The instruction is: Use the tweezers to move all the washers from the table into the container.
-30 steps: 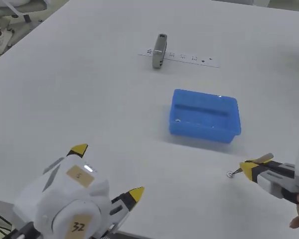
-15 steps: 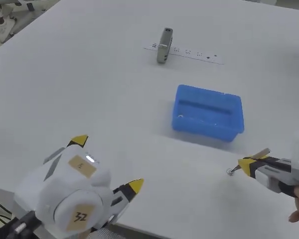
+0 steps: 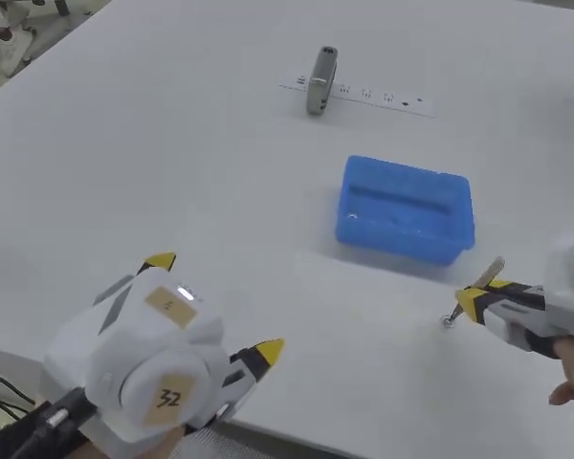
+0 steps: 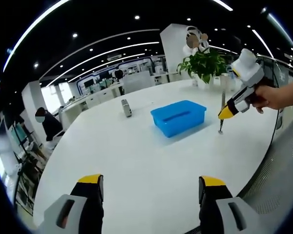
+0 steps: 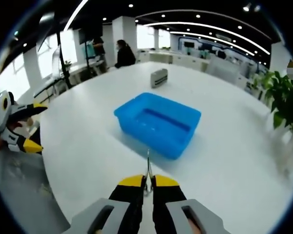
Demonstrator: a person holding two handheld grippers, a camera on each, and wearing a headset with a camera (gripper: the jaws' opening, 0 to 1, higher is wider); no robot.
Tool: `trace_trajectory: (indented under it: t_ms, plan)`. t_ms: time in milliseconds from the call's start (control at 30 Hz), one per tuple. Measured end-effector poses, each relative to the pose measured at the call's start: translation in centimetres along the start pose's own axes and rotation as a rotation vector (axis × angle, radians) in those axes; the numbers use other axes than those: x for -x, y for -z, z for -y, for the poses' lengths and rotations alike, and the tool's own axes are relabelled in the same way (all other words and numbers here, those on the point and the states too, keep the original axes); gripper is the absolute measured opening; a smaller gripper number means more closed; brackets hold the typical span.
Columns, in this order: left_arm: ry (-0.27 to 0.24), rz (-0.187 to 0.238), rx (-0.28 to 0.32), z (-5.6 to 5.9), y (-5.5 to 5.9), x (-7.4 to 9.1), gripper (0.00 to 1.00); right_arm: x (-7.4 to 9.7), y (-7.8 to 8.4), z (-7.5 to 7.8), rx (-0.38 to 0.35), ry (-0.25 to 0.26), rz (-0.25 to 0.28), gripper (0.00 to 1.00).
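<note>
tbl white | blue container mid-right | grey device on label strip, far side, well apart

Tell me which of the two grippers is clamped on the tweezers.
The right gripper, near the blue container: its jaws are shut on the tweezers, while the left gripper has its jaws wide apart, holding nothing.

Head view overhead; gripper views low, sharing container.

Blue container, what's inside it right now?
The blue container shows mostly bare floor, with one tiny glint by its left wall, possibly a washer, too small to tell. Its near wall hides the floor strip behind it.
</note>
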State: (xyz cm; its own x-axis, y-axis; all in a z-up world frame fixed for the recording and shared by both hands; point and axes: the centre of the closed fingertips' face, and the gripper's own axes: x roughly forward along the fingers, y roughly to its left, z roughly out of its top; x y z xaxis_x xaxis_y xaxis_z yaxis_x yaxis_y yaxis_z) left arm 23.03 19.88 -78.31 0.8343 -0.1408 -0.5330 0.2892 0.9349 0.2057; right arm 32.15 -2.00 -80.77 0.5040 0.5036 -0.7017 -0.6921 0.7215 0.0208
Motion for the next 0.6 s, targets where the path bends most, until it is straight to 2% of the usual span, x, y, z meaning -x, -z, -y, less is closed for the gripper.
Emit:
trace_trajectory:
  t_ms: [100,233,367,600]
  plan:
    - [0.000,0.001,0.001,0.0,0.0,0.0,0.82,0.8,-1.0,-0.1,0.003,-0.007,0.019,0.02]
    - [-0.002,0.001,0.002,0.0,0.0,0.0,0.82,1.4,-2.2,0.4,-0.012,-0.007,0.048,0.02]
    - [-0.003,0.002,0.003,-0.1,0.0,0.0,0.83,2.4,-4.4,0.5,-0.030,-0.017,0.101,0.02]
    - [-0.003,-0.003,-0.002,0.0,0.0,0.0,0.83,3.0,-7.4,0.4,0.017,-0.022,0.145,0.02]
